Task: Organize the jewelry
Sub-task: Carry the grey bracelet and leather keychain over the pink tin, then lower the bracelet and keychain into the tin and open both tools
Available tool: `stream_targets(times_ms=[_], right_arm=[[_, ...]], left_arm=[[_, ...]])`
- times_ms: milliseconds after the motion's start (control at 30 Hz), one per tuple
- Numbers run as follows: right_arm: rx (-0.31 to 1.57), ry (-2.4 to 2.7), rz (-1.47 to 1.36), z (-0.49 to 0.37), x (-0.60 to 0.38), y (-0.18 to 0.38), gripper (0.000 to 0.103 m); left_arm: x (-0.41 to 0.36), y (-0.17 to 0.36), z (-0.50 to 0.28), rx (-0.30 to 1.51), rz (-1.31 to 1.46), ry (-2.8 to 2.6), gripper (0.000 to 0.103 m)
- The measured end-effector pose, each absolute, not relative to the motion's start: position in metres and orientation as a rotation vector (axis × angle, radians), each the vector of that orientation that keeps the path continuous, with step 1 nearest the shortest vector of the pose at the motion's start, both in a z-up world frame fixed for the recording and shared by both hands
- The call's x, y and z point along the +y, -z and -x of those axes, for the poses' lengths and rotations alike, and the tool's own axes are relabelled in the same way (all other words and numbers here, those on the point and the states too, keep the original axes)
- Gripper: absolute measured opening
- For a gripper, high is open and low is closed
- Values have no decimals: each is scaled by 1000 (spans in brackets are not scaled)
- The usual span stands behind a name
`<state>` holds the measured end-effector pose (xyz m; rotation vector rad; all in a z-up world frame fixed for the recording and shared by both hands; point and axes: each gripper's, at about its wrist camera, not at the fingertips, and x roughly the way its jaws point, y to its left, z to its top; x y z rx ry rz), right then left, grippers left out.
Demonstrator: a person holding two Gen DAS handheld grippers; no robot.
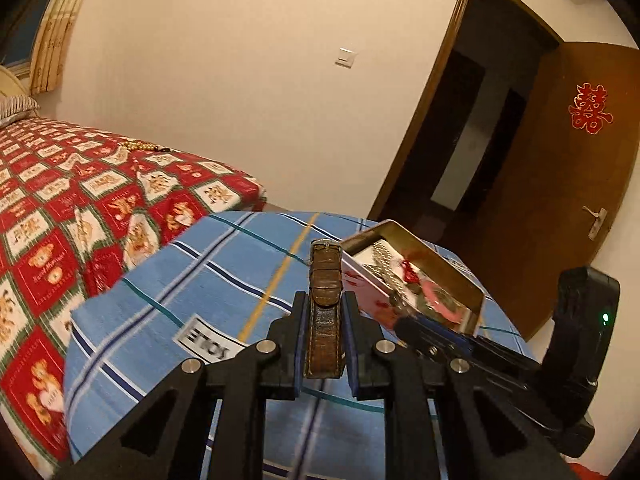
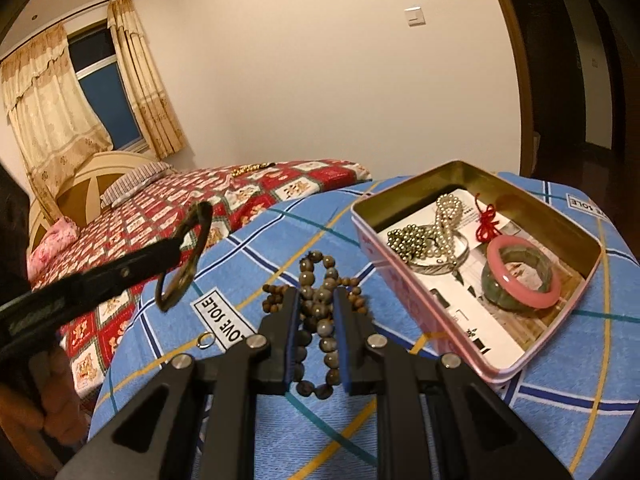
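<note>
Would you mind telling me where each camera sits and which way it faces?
Left wrist: on the left gripper, facing the door; it clamps a brown watch strap, right gripper tip entering.
Right wrist: on the right gripper, above a bead bracelet, facing the window; left gripper and hand show.
Shared: the tin, blue cloth.

A home bedroom: a bed under a red patterned cover, with a striped pillow and curved headboard, stands by a curtained window. An open wooden door carries a red paper ornament, and a light switch sits on the plain wall.
</note>
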<state>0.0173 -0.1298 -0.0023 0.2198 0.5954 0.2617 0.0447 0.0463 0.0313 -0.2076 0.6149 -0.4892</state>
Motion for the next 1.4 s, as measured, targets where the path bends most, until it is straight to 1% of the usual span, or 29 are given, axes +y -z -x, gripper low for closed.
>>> stream_targets(times_ms=[267,533,667,933,1167,1300,1333,1367,1400], right_arm=[[522,-177,-219,-8,-158,-11,20],[481,-14,-253,-6,-222,-18,20],[488,27,-240,-18,-241,-18,20],[525,41,-212,-43,-254,-10,20],[576,1,-234,-56,-258,0,20],[596,-14,-256,-61,-261,4,20],[600,-22,-262,-62,-262,6,20],[605,-34,-269,-63,-262,6,20],[607,-45,-277,-64,-261,7,21]], left_arm=[[4,-31,-28,615,133,572,15],[-39,-34,-45,606,120,633,15],[-66,-36,-67,625,164,687,15],[-116,-22,-110,676,128,702,16],[-124,-8,-137,715,84,610,16],[-121,-9,-144,711,84,590,16],[-121,-11,-144,704,77,576,20],[-119,-15,-143,692,68,556,31],[-117,-17,-141,683,67,543,38]])
